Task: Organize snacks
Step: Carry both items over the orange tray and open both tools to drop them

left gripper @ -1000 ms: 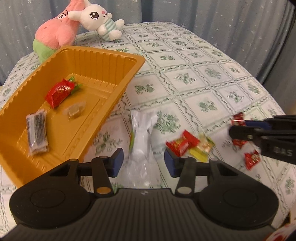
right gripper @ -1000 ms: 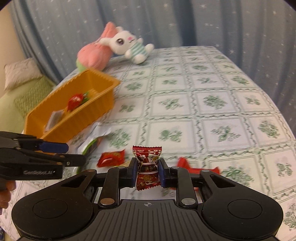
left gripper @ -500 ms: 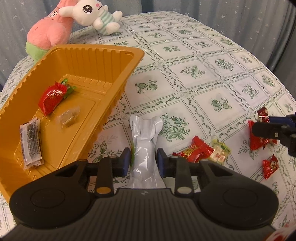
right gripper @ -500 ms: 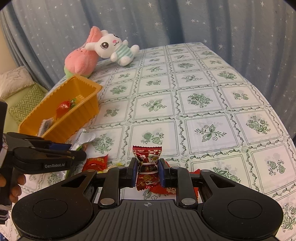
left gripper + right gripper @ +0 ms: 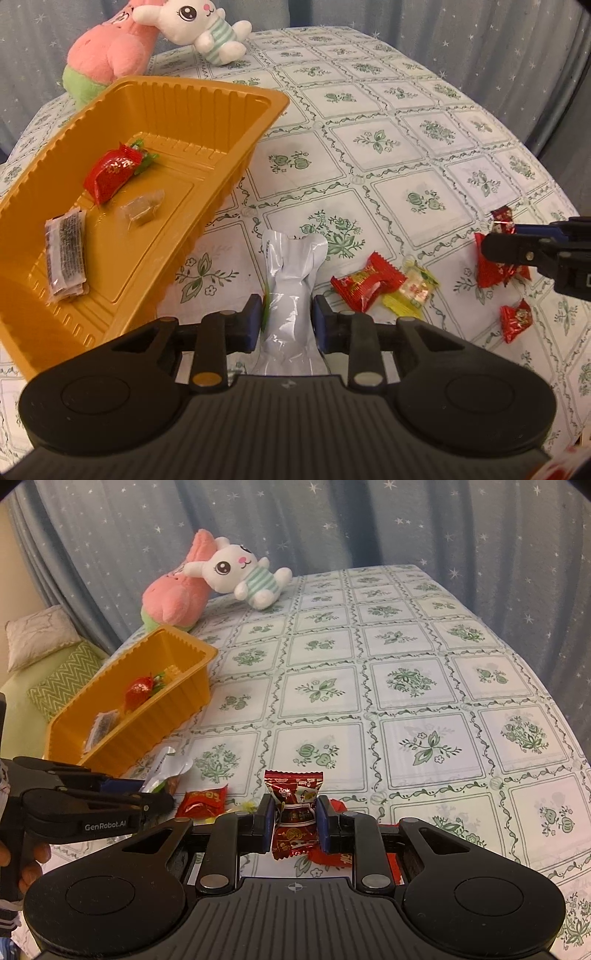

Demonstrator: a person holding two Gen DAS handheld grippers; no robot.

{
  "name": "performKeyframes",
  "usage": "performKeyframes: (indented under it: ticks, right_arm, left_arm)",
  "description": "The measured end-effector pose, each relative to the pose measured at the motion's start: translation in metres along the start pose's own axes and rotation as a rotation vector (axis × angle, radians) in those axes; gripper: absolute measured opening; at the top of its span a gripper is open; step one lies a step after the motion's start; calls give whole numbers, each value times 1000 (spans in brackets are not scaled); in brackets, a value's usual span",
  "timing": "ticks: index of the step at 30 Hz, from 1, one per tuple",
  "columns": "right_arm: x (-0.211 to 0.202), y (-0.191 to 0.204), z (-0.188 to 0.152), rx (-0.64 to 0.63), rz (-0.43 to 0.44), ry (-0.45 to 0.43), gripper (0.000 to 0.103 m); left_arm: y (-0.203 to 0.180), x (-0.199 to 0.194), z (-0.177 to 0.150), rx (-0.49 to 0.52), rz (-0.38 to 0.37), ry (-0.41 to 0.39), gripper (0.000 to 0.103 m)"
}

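My left gripper [image 5: 287,323] is shut on a silver snack pouch [image 5: 291,280] and holds it up beside the orange tray [image 5: 207,92], just right of the tray's near wall. The tray holds a red candy [image 5: 110,173], a clear-wrapped sweet [image 5: 142,208] and a dark bar [image 5: 66,254]. My right gripper [image 5: 294,821] is shut on a dark red candy [image 5: 294,805], above the table. In the left wrist view the right gripper [image 5: 496,242] shows at the right edge. Loose red candies [image 5: 365,282], a yellow one [image 5: 415,290] and a small red one [image 5: 517,319] lie on the tablecloth.
A pink plush [image 5: 173,594] and a white bunny plush [image 5: 240,572] lie at the table's far left corner. Blue starry curtains hang behind the table. A couch with cushions [image 5: 55,686] stands to the left. The tablecloth [image 5: 406,679] spreads to the right.
My left gripper closed on the silver pouch and lifted it. My right gripper rose with the dark red candy, away from the loose candies.
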State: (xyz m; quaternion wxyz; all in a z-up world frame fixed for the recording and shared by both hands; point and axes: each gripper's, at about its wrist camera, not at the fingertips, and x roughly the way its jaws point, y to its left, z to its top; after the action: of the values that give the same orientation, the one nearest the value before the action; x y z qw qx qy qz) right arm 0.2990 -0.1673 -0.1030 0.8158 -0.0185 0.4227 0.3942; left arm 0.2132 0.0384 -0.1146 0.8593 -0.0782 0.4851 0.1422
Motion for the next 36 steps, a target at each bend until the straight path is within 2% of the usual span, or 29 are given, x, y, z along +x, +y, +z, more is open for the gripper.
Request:
performKeyframes:
  ticks: [8, 15, 25, 36]
  right_arm:
    - [-8, 14, 1, -23, 35, 2, 24]
    - [-13, 40, 5, -63, 89, 22, 24]
    - [-9, 97, 20, -148, 221, 63, 24]
    - [18, 153, 53, -210, 309, 67, 24]
  left_arm:
    - [7, -33, -8, -44, -10, -30, 27]
    - [20, -71, -15, -89, -10, -86, 27]
    - [54, -111, -16, -166, 39, -156, 27]
    - [99, -124, -1, -234, 98, -208, 27]
